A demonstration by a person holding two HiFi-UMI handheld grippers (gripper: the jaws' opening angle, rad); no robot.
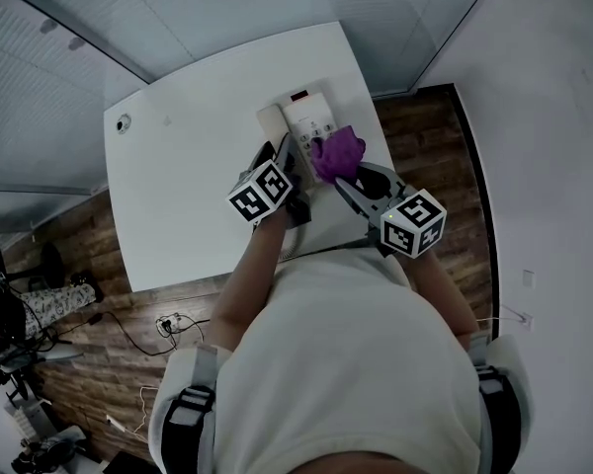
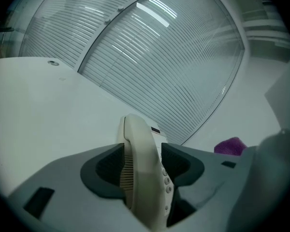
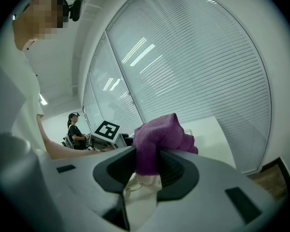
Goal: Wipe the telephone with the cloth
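**Cream phone, purple cloth**

The cream telephone (image 1: pixel 311 117) sits flat on the white table (image 1: pixel 193 186), near the table's far right edge. Its handset (image 2: pixel 137 139) lies along the phone's left side, pinched between the jaws of the left gripper (image 2: pixel 144 168). The purple cloth (image 1: pixel 336 153) is soft and bunched up. The right gripper (image 3: pixel 147 166) squeezes it over the phone's buttons.

An office: a white desk (image 1: pixel 188 186) holds a desk telephone (image 1: pixel 311 117) at the left gripper (image 2: pixel 144 166). Glass partitions with slatted blinds (image 2: pixel 174 66) rise beyond it. A power strip (image 1: pixel 168 321) lies on the wood-plank floor (image 1: pixel 79 255) behind it.
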